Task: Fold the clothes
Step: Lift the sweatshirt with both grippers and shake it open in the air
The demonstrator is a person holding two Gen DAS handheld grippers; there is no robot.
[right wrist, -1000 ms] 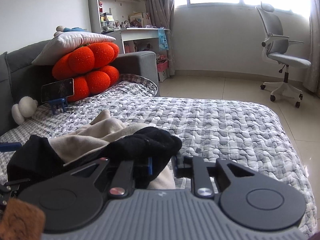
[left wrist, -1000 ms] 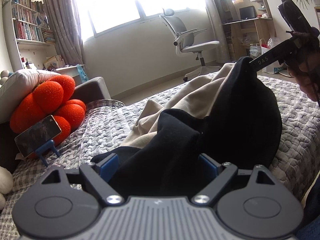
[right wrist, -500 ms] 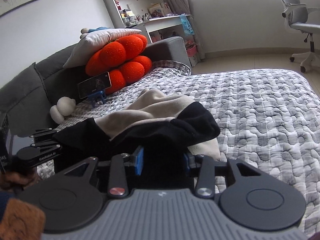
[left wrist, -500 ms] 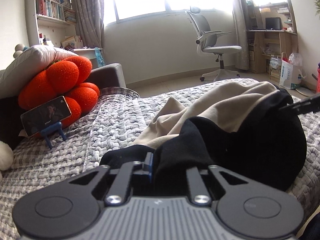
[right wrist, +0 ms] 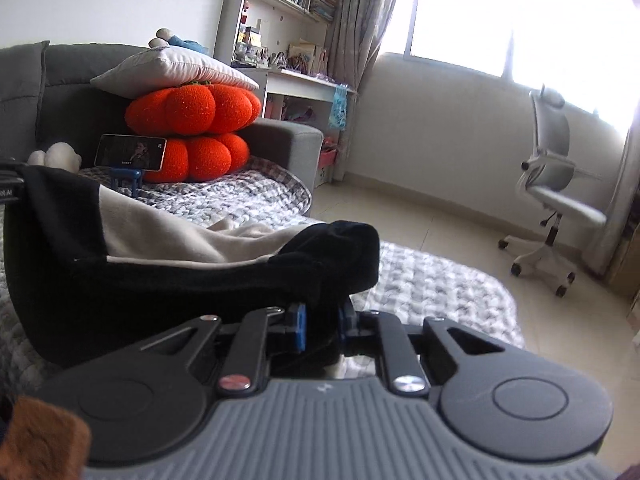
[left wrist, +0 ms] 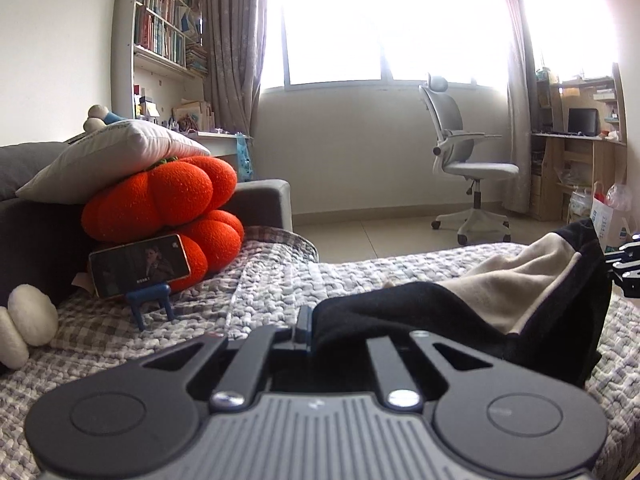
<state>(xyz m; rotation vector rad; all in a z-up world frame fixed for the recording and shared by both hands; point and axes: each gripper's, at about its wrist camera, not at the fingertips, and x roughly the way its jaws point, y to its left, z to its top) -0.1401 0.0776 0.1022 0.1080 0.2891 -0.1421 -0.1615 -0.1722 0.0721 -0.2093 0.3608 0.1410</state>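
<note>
You hold garment point(left wrist: 460, 312) lower right: left gripper point(left wrist: 310, 330) pinching it, right gripper point(right wrist: 322, 326) just closed on it. No fold yet; all folding left.

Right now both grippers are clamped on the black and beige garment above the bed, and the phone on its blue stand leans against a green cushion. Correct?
One error: the cushion behind the phone is orange, not green, as the left wrist view shows. The rest holds: the left gripper and the right gripper are both clamped on the black and beige garment above the bed.
</note>
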